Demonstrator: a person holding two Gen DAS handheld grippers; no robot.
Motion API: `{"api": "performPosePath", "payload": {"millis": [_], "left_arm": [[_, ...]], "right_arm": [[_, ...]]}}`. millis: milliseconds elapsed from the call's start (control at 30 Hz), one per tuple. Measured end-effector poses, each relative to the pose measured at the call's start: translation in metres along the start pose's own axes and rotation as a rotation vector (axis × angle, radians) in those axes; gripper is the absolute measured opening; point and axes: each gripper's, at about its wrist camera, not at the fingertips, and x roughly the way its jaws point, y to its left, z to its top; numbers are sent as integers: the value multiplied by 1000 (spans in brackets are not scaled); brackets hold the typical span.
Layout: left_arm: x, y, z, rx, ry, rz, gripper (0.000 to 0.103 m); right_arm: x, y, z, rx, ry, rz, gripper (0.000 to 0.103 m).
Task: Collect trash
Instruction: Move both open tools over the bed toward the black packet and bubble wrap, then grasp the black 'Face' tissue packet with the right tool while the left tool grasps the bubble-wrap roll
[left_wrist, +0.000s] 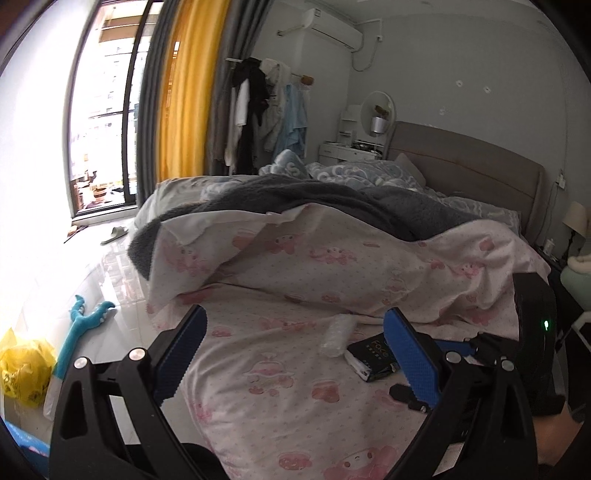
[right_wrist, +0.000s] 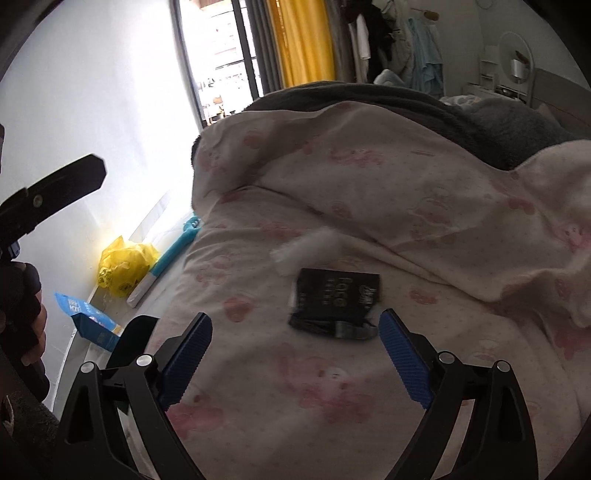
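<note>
A black empty wrapper (right_wrist: 334, 304) with "Face" printed on it lies on the pink patterned bed sheet (right_wrist: 280, 387); it also shows in the left wrist view (left_wrist: 371, 356). A white crumpled plastic scrap (right_wrist: 303, 249) lies just beyond it, and shows in the left wrist view (left_wrist: 338, 334) too. My right gripper (right_wrist: 295, 328) is open and empty, hovering just short of the wrapper. My left gripper (left_wrist: 293, 326) is open and empty above the sheet, left of both items. The right gripper's body (left_wrist: 533, 332) shows at the right of the left wrist view.
A pink quilt (left_wrist: 332, 258) and grey blanket (left_wrist: 295, 192) are heaped further up the bed. On the floor to the left lie a yellow plastic bag (right_wrist: 123, 269), a blue carton (right_wrist: 92, 326) and a teal plush toy (left_wrist: 81, 328). A bedside lamp (left_wrist: 576, 218) stands at the right.
</note>
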Motion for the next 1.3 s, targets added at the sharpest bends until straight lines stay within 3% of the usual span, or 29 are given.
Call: {"api": "performPosePath", "payload": {"millis": [167, 733, 1133, 1167, 1200, 1300], "left_arm": [[22, -8, -6, 60, 41, -50, 98], [95, -10, -16, -15, 189, -181, 97], [130, -14, -20, -33, 257, -192, 90], [133, -16, -21, -29, 263, -190, 90], [134, -17, -21, -29, 266, -192, 89], [141, -19, -23, -29, 276, -189, 88]], "right_arm": [[5, -19, -4, 18, 16, -34, 94], [57, -30, 0, 86, 75, -9, 96], [83, -33, 1, 73, 113, -8, 95], [83, -32, 1, 66, 115, -6, 91], [83, -31, 0, 59, 114, -6, 79], [80, -31, 0, 38, 115, -6, 73]]}}
